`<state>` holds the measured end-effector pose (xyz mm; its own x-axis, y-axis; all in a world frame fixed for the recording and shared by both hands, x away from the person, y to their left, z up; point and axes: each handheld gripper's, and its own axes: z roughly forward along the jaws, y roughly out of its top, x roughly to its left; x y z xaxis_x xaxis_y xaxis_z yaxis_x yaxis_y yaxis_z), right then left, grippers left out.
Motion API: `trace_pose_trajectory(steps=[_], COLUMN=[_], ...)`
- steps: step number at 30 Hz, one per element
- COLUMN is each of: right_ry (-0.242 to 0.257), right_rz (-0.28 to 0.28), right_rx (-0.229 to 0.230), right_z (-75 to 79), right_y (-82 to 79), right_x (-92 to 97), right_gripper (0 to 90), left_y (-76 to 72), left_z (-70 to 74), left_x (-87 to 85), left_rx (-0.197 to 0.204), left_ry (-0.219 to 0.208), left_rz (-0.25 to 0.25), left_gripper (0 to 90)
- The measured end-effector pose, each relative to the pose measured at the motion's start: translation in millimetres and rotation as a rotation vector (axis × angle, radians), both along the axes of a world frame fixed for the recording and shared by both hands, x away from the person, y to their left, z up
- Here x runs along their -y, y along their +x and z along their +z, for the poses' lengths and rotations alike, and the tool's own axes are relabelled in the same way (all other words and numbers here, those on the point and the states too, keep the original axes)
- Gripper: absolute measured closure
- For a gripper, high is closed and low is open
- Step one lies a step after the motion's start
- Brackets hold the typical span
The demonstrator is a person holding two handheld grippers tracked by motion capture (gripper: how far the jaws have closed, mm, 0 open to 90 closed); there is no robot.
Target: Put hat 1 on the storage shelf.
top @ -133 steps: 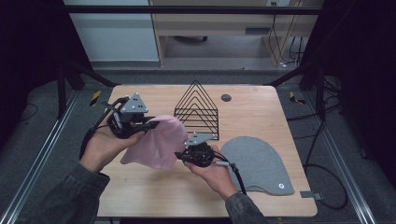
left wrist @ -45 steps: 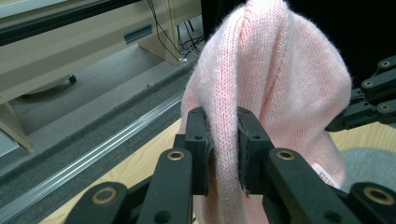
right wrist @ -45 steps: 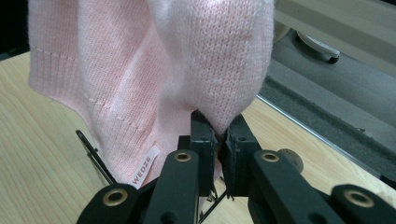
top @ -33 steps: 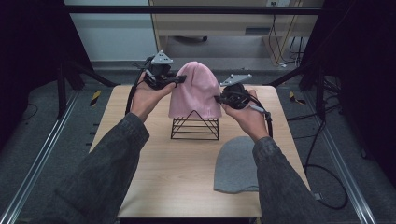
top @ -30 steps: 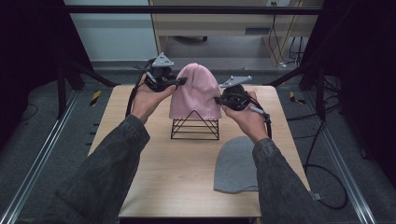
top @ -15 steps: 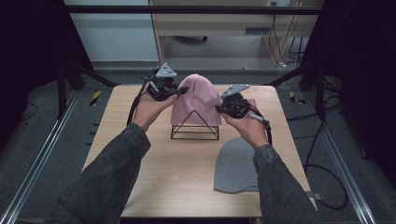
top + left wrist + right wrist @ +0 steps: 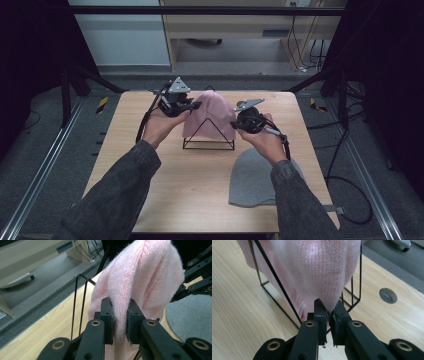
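Lowered since the earlier frames, the pink knit hat [image 7: 209, 114] now drapes over the black wire rack [image 7: 208, 136] at upper centre of the worktop [image 7: 200, 180], crown uppermost, long axis vertical, opening toward the worktop. Left gripper [image 7: 192, 106] pinches a fold of the hat's left side between narrowly set jaws; right gripper [image 7: 234, 123] pinches its lower right edge likewise. Grey hat [image 7: 257, 177] lies flat at lower right of the frame, crown pointing toward the rack.
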<state>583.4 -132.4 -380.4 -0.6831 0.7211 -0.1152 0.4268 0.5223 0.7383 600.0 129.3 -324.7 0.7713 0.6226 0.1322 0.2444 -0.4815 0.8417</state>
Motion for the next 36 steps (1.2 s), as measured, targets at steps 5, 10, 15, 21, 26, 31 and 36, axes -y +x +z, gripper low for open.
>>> trace_pose_trajectory(steps=[5, 10, 15, 21, 26, 31, 36], right_ry=[-0.016, -0.02, -0.022, -0.024, -0.025, -0.022, -0.009], right_rz=[0.003, 0.001, 0.006, 0.009, 0.003, 0.0, 0.0], right_rx=[-0.016, -0.024, -0.038, -0.058, -0.073, -0.079, -0.096], right_z=[-5.6, -7.7, -11.3, -17.0, -22.9, -24.7, -29.9], right_y=[0.3, 2.1, 2.6, 4.7, 5.4, 5.7, 6.2], right_x=[-1.5, -1.7, -3.3, -4.5, -3.4, -2.9, -0.6], right_gripper=[84.1, 84.1, 84.0, 83.9, 83.7, 83.5, 80.9], left_y=[-1.8, -2.5, -4.0, -4.4, -6.2, -6.9, -8.0], left_z=[-10.5, -13.1, -15.8, -20.6, -25.3, -27.9, -32.0], left_x=[-2.0, -3.1, -3.3, -5.0, -5.2, -5.0, -5.7], left_rx=[-0.019, -0.027, -0.033, -0.046, -0.056, -0.061, -0.071], left_ry=[0.007, 0.001, 0.011, 0.017, 0.016, 0.021, 0.022], left_rz=[0.004, 0.004, 0.004, 0.01, 0.008, 0.007, 0.004], left_gripper=[79.0, 79.0, 79.1, 79.3, 79.3, 79.3, 79.2])
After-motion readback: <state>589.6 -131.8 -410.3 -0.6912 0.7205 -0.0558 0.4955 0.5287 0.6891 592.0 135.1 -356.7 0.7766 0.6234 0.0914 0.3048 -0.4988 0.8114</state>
